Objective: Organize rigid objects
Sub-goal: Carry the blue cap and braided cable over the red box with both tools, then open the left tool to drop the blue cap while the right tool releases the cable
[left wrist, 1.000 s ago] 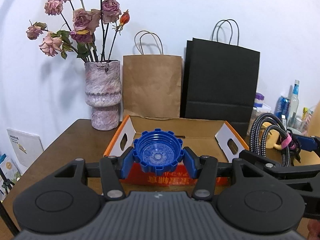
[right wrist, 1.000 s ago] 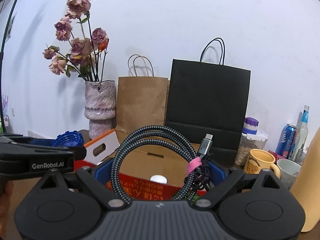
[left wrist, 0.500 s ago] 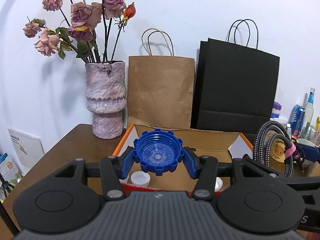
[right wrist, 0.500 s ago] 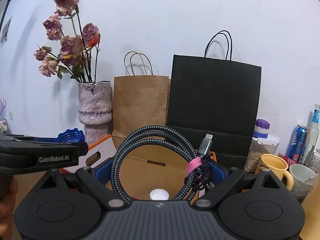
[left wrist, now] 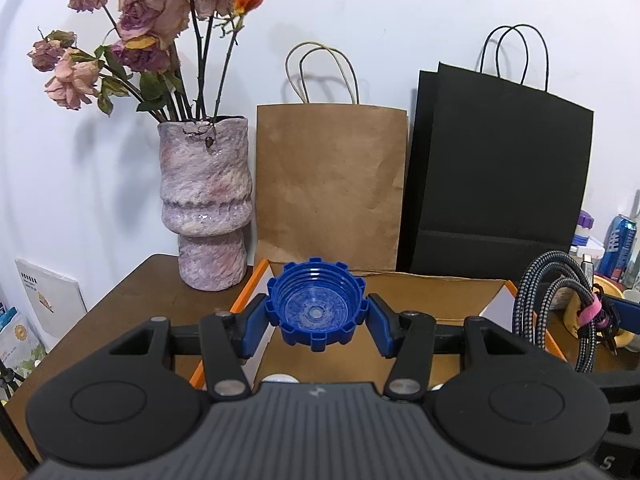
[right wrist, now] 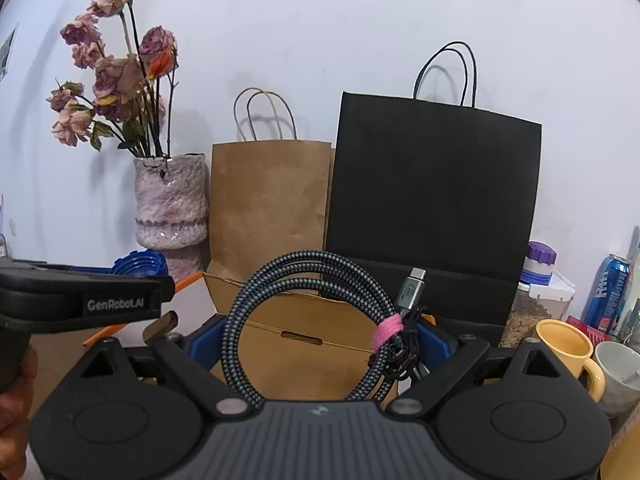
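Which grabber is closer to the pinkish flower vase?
Left. The left gripper, holding the blue cap, is just right of the vase. The right gripper, holding the cable, sits farther right.

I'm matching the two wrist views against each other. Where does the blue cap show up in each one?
Left wrist: blue cap at centre, clamped between the left gripper fingers, above the cardboard box.
Right wrist: far left, only its top edge showing behind the other gripper's body.
Shared landmark: pink vase.

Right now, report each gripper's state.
Left gripper: shut on the blue cap.
Right gripper: shut on the coiled cable.
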Motion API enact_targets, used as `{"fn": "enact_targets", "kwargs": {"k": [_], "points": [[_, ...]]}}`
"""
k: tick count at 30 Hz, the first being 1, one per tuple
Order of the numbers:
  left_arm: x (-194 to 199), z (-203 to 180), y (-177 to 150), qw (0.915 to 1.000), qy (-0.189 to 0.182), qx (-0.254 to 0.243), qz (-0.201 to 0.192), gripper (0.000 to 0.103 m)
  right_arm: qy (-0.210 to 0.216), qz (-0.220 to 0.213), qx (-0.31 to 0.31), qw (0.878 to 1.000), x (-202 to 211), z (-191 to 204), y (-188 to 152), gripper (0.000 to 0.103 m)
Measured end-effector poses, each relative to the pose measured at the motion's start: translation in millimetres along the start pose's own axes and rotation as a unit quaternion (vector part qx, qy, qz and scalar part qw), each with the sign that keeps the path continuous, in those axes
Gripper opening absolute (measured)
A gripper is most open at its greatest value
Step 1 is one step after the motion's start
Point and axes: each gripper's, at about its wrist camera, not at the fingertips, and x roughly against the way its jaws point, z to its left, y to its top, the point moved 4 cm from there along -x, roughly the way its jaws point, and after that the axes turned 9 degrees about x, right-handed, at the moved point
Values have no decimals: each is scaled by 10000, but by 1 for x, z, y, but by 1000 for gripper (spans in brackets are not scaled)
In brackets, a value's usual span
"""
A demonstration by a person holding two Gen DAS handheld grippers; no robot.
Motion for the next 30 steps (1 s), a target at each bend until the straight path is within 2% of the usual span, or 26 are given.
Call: {"fn": "enact_targets", "kwargs": {"k": [12,30], "points": [[-36,1,4,9997,161,-131,104,53,31,259,18,9997,-39,-8,-4,94],[-80,9,-11,9963,512,-295,622,53,69,751,33,9972,-78,-6,-25,94]]}}
